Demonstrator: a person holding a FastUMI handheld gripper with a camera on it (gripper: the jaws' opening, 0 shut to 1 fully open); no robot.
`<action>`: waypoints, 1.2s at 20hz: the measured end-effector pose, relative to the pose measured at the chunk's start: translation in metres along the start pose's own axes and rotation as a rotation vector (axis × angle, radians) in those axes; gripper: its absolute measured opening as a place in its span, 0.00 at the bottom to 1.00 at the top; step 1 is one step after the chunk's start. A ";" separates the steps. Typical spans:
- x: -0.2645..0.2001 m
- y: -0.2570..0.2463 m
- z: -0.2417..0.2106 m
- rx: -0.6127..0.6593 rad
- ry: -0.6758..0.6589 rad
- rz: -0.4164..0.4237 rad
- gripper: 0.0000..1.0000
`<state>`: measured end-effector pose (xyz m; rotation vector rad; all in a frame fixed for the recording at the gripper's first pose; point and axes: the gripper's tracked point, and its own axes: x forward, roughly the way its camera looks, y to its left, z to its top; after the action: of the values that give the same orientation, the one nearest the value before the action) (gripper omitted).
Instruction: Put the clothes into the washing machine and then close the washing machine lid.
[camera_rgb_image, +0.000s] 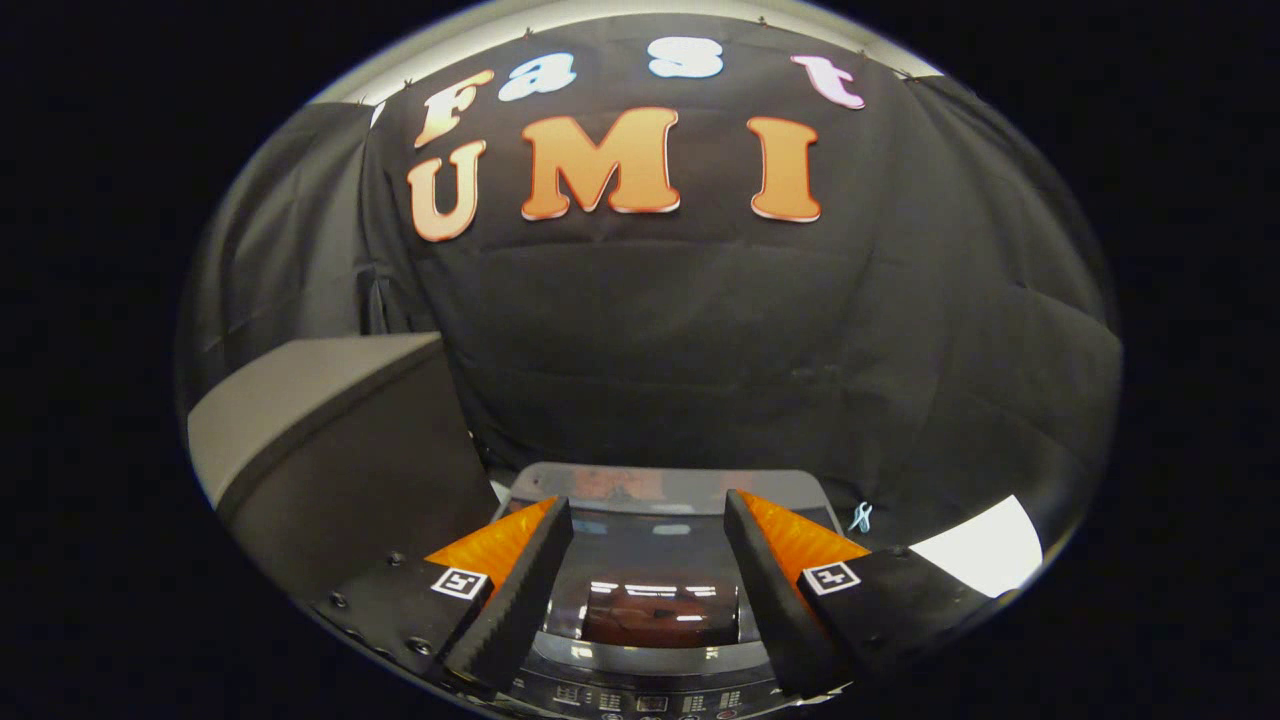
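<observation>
The washing machine (655, 560) lies below and just ahead at twelve o'clock of the hand-held gripper (648, 520), lid flat and apparently already closed, while its fingers stand wide apart holding nothing

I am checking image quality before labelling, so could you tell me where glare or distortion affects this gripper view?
Gripper view: bright strip reflections glare on the washing machine lid between the open gripper fingers; fisheye distortion bows the booth wall and the dark box beside the machine; lighting is dim, focus fairly sharp.
</observation>
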<state>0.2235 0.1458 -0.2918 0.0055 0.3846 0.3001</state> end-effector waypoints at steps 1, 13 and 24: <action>-0.009 0.002 0.016 0.017 -0.029 -0.003 0.98; -0.202 0.014 0.137 0.112 -0.259 -0.122 0.98; -0.330 -0.052 0.195 0.040 -0.384 -0.193 0.98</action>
<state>0.0190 0.0111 0.0071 0.0642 0.0086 0.0961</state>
